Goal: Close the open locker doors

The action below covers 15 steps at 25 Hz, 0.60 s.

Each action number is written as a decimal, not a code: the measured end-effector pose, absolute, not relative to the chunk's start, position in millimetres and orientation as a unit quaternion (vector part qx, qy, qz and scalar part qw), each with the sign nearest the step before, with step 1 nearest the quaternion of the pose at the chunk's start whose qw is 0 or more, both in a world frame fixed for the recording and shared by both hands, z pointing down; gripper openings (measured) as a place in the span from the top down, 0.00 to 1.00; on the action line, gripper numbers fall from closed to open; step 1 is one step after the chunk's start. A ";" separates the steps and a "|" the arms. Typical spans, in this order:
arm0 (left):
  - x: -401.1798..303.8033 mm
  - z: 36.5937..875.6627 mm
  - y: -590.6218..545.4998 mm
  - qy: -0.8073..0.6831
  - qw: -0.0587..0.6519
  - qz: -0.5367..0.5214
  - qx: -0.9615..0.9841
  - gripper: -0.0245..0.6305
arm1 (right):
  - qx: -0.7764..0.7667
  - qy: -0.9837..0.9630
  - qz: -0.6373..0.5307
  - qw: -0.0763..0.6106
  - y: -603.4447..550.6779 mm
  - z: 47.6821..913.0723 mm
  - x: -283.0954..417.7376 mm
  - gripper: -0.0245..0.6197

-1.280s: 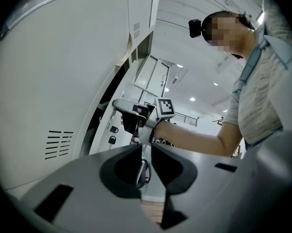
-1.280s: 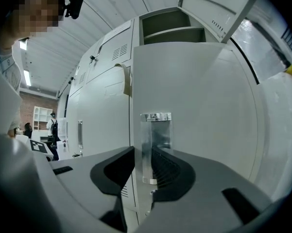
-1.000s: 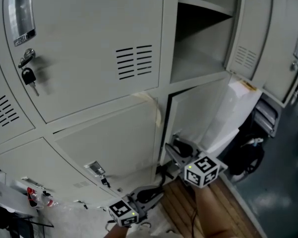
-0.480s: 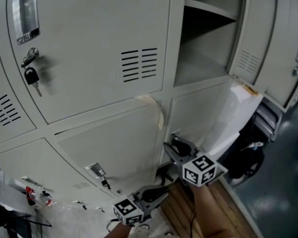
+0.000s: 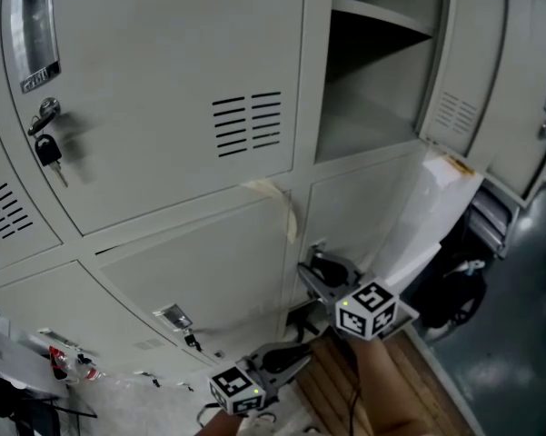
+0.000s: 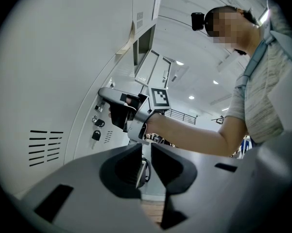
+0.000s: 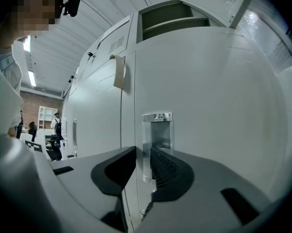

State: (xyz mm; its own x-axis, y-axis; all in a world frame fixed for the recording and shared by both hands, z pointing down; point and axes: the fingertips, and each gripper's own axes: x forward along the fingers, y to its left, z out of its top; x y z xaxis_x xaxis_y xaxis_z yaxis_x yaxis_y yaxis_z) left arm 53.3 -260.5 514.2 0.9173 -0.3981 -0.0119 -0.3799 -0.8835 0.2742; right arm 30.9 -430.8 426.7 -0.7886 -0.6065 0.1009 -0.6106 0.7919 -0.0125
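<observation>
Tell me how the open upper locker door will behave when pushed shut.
The upper locker door looks like thin painted sheet metal with vent slots, so it is probably light and stiff. It should swing rather than bend. No damper shows, so a hard push may make it bounce back.

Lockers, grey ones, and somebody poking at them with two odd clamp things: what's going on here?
A person with a gripper in each hand is shutting locker doors. The right gripper is at the lower door, which looks flush with its frame; its fingers are closing, with the door's metal handle plate just ahead of them, not gripped. The left gripper hangs lower, empty. The upper compartment stands open, its door swung out to the right.
</observation>
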 end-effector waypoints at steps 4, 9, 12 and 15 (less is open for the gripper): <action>55.1 512.6 -263.6 -0.202 0.135 -0.033 0.970 0.89 | 0.330 -0.943 0.017 0.043 -431.2 427.4 31.7 0.81; 56.6 511.7 -264.2 -0.204 0.132 -0.032 0.969 0.89 | 0.344 -0.939 0.018 0.029 -431.4 430.2 33.3 0.81; 59.5 509.7 -262.8 -0.201 0.132 -0.036 0.970 0.89 | 0.349 -0.937 0.021 0.015 -429.2 428.3 33.4 0.81; 60.7 509.7 -262.1 -0.200 0.124 -0.032 0.971 0.89 | 0.355 -0.935 0.020 -0.007 -426.8 428.8 35.4 0.81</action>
State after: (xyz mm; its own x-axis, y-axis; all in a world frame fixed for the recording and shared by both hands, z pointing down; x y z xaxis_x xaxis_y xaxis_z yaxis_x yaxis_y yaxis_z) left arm 60.7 -262.1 509.7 0.9179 -0.3967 -0.0125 -0.3809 -0.8892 0.2536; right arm 35.4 -426.8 428.8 -0.7485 -0.6632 0.0000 -0.6626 0.7478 -0.0418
